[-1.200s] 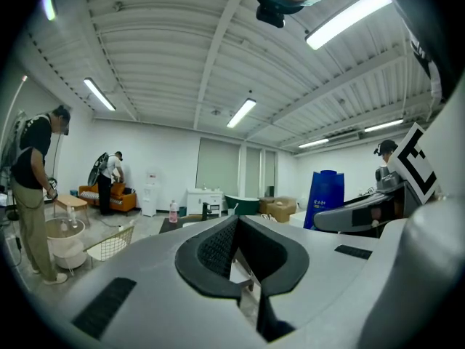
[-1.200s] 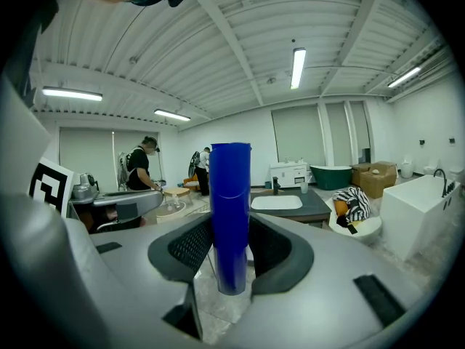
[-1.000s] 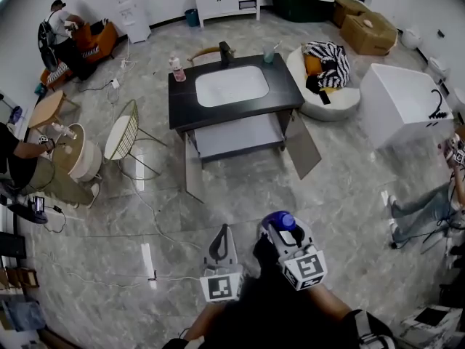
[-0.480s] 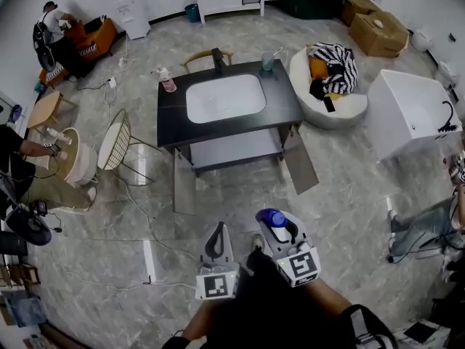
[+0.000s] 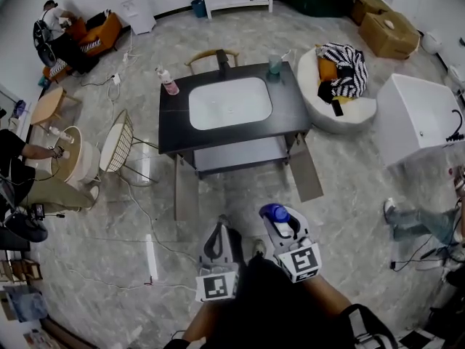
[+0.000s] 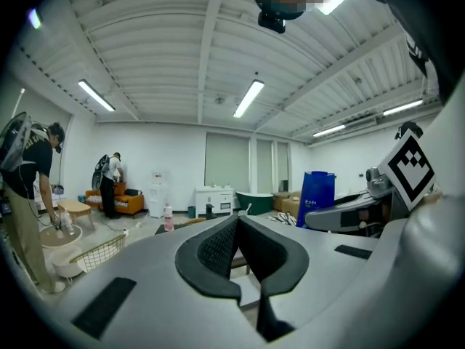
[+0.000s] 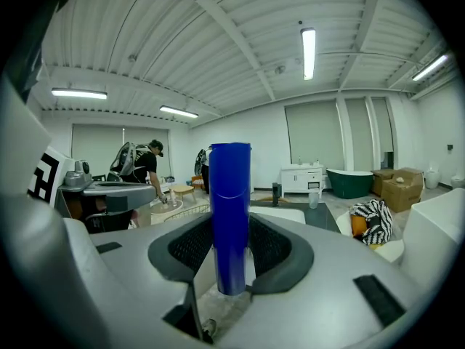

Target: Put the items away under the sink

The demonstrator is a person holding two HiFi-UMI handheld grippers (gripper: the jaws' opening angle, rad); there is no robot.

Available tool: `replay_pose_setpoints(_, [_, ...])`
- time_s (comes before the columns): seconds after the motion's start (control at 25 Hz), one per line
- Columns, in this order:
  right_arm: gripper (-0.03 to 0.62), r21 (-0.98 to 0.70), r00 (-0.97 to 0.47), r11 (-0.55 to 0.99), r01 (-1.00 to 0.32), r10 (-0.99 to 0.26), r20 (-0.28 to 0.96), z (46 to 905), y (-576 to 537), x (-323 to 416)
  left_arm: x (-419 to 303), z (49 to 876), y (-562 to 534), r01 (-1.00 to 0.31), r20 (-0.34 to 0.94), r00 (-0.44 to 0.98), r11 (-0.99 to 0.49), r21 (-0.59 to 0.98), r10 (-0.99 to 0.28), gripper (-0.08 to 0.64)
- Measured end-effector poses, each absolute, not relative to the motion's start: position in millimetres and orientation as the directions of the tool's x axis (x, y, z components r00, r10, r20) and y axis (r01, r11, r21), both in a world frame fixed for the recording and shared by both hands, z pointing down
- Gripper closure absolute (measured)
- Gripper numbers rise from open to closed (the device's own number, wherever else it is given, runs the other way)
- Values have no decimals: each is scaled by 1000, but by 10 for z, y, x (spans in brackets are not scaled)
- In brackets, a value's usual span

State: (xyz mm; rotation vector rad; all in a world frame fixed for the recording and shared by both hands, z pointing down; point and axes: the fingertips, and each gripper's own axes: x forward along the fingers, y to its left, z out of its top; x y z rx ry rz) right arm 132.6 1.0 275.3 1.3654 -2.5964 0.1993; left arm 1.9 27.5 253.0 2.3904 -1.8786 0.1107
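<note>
Right hand-held gripper (image 7: 231, 257): clenched on a blue bottle (image 7: 230, 209), which stands upright between the dark pads with its cap end up.
Left hand-held gripper (image 6: 240, 249): jaws pressed together with nothing between them (it carries no item).
Blue bottle, place: in the head view it is in the air over the floor (image 5: 349, 195), in front of the person's body, well apart from the cabinet.
Just changed: the grasp is the same as a second ago. What differs is the approach: in the head view the open cabinet now lies nearer to both hand-held grippers, and the foot of its left door (image 5: 183, 187) is almost level with them.
Cabinet doors: both stand swung open, the right door (image 5: 308, 169) angled outward.
Shelf under the sink (image 5: 236, 153): pale and in plain sight between the doors; nothing on it that I can make out.
Desk (image 5: 290, 111): a black top around the white sink (image 5: 229, 102), with a pink bottle (image 5: 168, 83) at its far left corner and a cup (image 5: 275, 65) at its far right.
Meaning for the task: my judgement is that the carry is partly done. The bottle still has to be lowered and reached in between the doors onto that shelf.
</note>
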Motion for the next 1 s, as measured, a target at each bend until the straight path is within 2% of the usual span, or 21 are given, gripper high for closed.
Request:
replay_pose_setpoints(0.48, [436, -35, -531, 543, -839, -802, 272, 3339, -800, 1089, -277, 2995, -664, -972, 92, 233, -230, 51, -968, 546])
replay_pose_setpoints(0.76, [436, -5, -493, 514, -858, -819, 293, 4159, -1343, 946, -489, 3892, -1211, -967, 96, 249, -241, 81, -964, 546])
replay_pose_setpoints(1.0, [436, 16, -513, 534, -845, -819, 257, 4935, -1691, 747, -633, 4609, -1607, -960, 78, 271, -264, 98, -959, 546])
